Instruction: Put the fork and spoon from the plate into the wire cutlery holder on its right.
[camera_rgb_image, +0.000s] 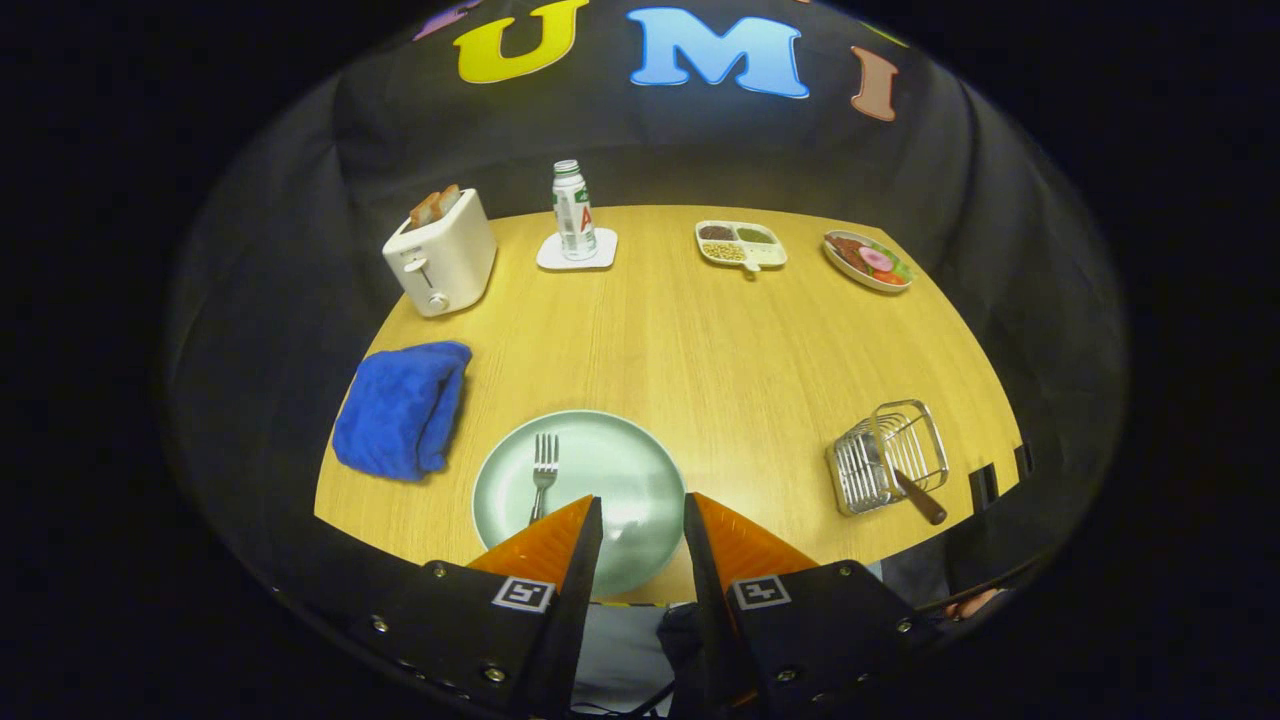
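So the tool (642, 525) is hanging over the near edge of the wooden surface (700, 360) with its two fingers spread apart and nothing between them, just the pale green plate (640, 470) showing through the gap. The fork (543, 475) lies on the left part of that plate, prongs pointing away toward the far side, and its handle end runs under the tip of the left finger (550, 545), so I can't see the whole thing. Off to the right of the plate, well apart from it, sits the wire cutlery holder (888, 458), and there's already something with a dark brown handle (920, 497) sticking out of it and leaning toward the near side; looks like the spoon, but its bowl end is lost among the wires, so can't swear to it. Left of the plate there's a crumpled blue cloth (402, 408). Along the far side, from left to right: a white toaster (440, 255) with slices of bread poking out the top, a water bottle (573, 211) standing upright on a white coaster (577, 251), a little divided tray (741, 245) with different stuff in each compartment, and a plate of food (868, 261) near the far right corner.
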